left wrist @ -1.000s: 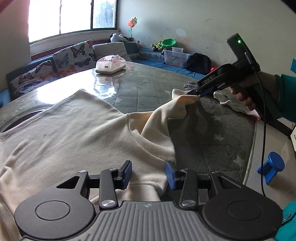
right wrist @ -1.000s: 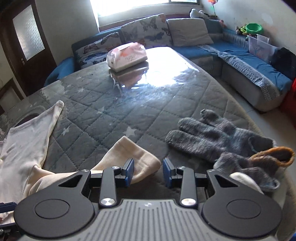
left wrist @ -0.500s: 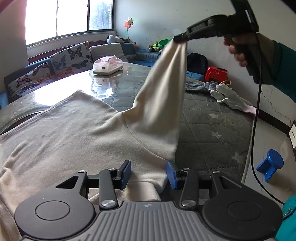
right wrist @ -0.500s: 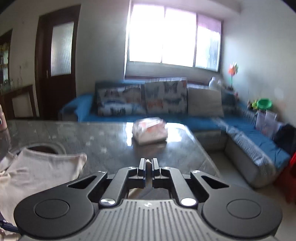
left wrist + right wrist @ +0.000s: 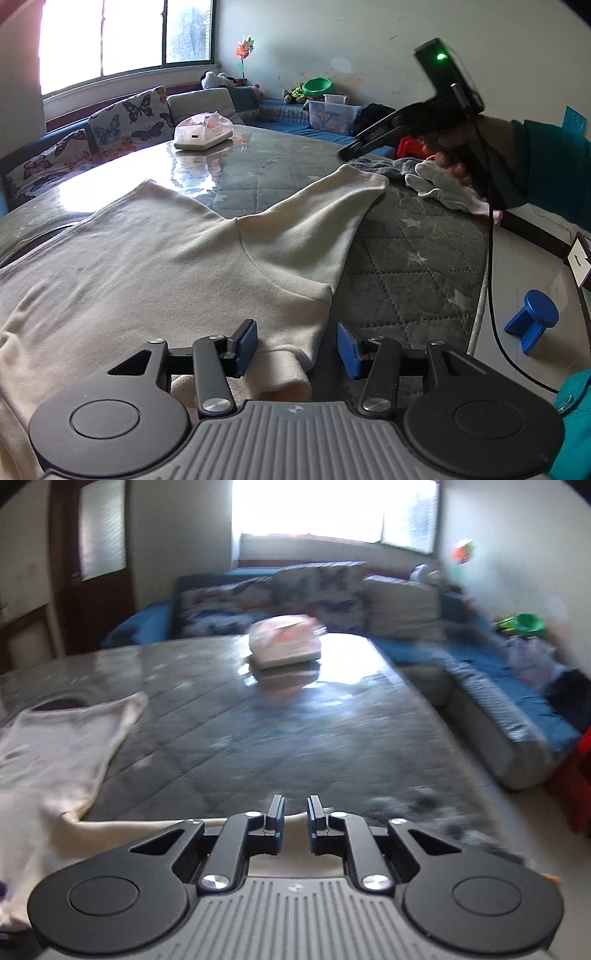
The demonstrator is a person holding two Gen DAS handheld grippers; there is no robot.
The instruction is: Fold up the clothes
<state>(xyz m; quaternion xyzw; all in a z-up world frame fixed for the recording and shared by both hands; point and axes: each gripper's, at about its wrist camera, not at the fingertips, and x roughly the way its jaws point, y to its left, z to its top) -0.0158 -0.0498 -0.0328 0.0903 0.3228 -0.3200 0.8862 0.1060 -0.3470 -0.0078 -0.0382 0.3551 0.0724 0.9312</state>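
Note:
A cream long-sleeved top [image 5: 155, 266] lies spread on the quilted table. Its right sleeve [image 5: 325, 210] lies stretched out flat toward the far right, cuff at the table's right side. My left gripper [image 5: 295, 345] is open, low over the near hem of the top, with a folded cuff between its blue pads, not clamped. My right gripper [image 5: 341, 155] hovers just above the sleeve cuff and holds nothing. In the blurred right wrist view the right gripper [image 5: 295, 812] stands slightly open over the sleeve [image 5: 155, 830], and the top's body [image 5: 62, 746] lies at left.
Grey and white gloves [image 5: 436, 184] lie at the table's right edge. A tissue pack [image 5: 203, 131] sits at the far side of the table [image 5: 406, 266]. A blue sofa [image 5: 498, 686] runs behind and to the right. A blue stand [image 5: 532, 321] is on the floor.
The right gripper had lifted the sleeve high while shut on its cuff. It has since lowered, let go and opened a little. The sleeve now lies flat and stretched out. The left gripper stayed put.

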